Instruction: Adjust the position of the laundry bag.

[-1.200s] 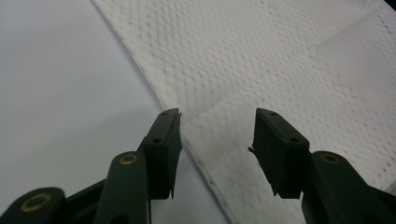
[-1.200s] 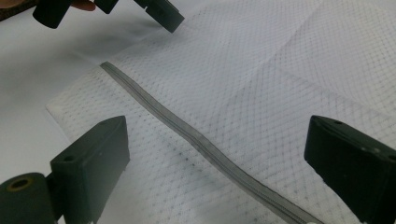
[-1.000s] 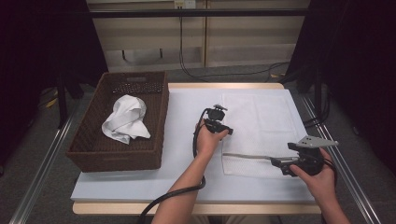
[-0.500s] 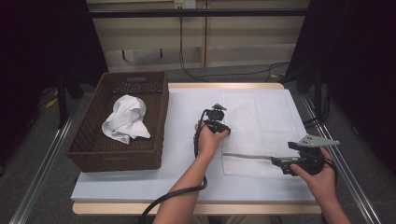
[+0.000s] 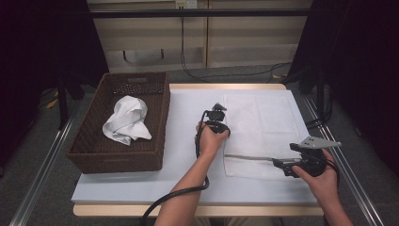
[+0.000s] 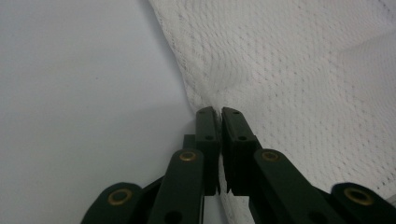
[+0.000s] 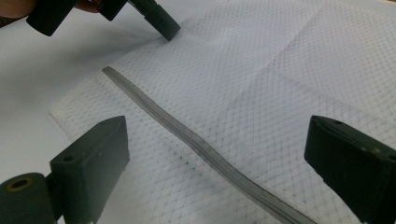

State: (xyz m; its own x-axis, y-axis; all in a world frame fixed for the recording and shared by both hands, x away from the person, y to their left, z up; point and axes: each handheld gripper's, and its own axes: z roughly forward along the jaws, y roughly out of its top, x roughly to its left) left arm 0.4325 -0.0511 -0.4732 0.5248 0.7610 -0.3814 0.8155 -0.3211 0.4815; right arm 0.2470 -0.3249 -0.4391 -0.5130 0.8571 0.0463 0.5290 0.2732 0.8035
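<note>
A white mesh bag (image 5: 263, 125) lies flat on the table, with a grey zipper (image 5: 247, 157) running along its near end. My left gripper (image 5: 221, 117) sits at the bag's left edge. Its jaws have just been closing, and in the left gripper view the left gripper (image 6: 220, 114) is shut on the puckered edge of the mesh bag (image 6: 303, 70). My right gripper (image 5: 276, 162) hovers at the zipper's right end. In the right gripper view the right gripper (image 7: 219, 140) is open, its jaws wide on either side of the zipper (image 7: 187, 133). The left gripper (image 7: 163, 25) shows farther off.
A dark wicker basket (image 5: 94, 155) stands at the left of the table and holds a crumpled white cloth (image 5: 126, 120). The white tabletop (image 5: 188, 183) lies between basket and bag. Metal rails (image 5: 350, 174) run along both sides of the table.
</note>
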